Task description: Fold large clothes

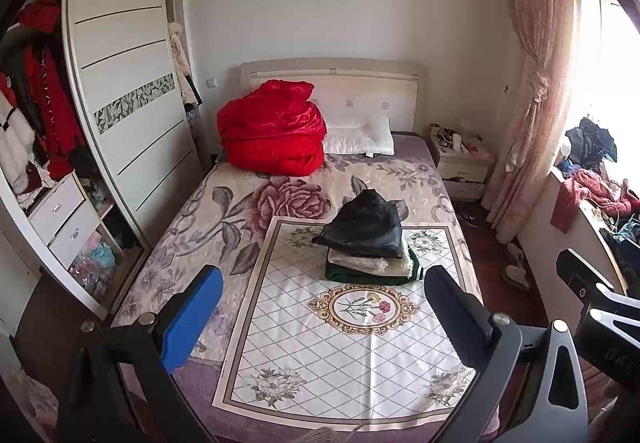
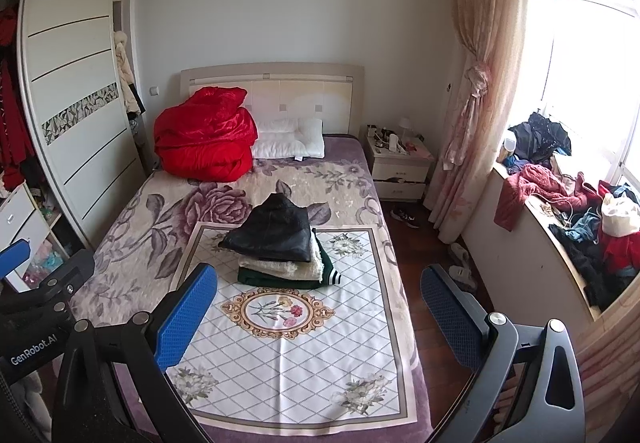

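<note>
A stack of folded clothes point(image 1: 370, 249) point(image 2: 280, 249) lies on a white patterned mat point(image 1: 304, 355) point(image 2: 304, 363) on the bed: a black leather garment point(image 1: 366, 227) point(image 2: 274, 229) on top, cream knits below, a dark green one at the bottom. My left gripper point(image 1: 320, 323) hovers open above the near end of the mat, nothing between its blue fingers point(image 1: 192, 323). My right gripper point(image 2: 318, 317) is also open and empty, held over the mat's right edge, well short of the stack. The right gripper's body point(image 1: 600, 303) shows in the left wrist view.
A red quilt point(image 1: 272, 131) point(image 2: 206, 133) and white pillow point(image 1: 360, 135) sit by the headboard. An open wardrobe point(image 1: 48, 147) stands left, a nightstand point(image 2: 400, 167) right. Loose clothes point(image 2: 568, 195) pile on the window ledge; slippers point(image 2: 460, 267) lie on the floor.
</note>
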Available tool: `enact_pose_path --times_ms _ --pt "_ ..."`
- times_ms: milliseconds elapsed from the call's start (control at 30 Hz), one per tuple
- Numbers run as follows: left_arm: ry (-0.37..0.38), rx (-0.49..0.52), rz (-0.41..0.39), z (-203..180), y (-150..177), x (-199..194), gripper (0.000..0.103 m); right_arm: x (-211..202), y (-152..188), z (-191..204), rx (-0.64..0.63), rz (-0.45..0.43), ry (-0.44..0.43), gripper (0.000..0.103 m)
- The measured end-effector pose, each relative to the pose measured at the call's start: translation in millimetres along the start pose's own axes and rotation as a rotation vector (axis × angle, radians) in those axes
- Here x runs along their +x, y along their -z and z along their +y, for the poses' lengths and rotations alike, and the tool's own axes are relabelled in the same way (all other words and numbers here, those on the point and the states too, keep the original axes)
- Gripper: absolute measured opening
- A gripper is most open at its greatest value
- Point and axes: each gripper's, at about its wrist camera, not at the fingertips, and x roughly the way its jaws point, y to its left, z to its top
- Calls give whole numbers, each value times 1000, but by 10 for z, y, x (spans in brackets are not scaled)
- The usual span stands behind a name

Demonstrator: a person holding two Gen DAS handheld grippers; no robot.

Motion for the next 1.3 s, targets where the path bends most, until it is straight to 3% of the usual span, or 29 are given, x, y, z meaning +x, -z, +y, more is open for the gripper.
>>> enact_pose_path --times_ms 1300 --pt "-24 -15 3 114 143 17 103 28 111 -3 -4 9 3 103"
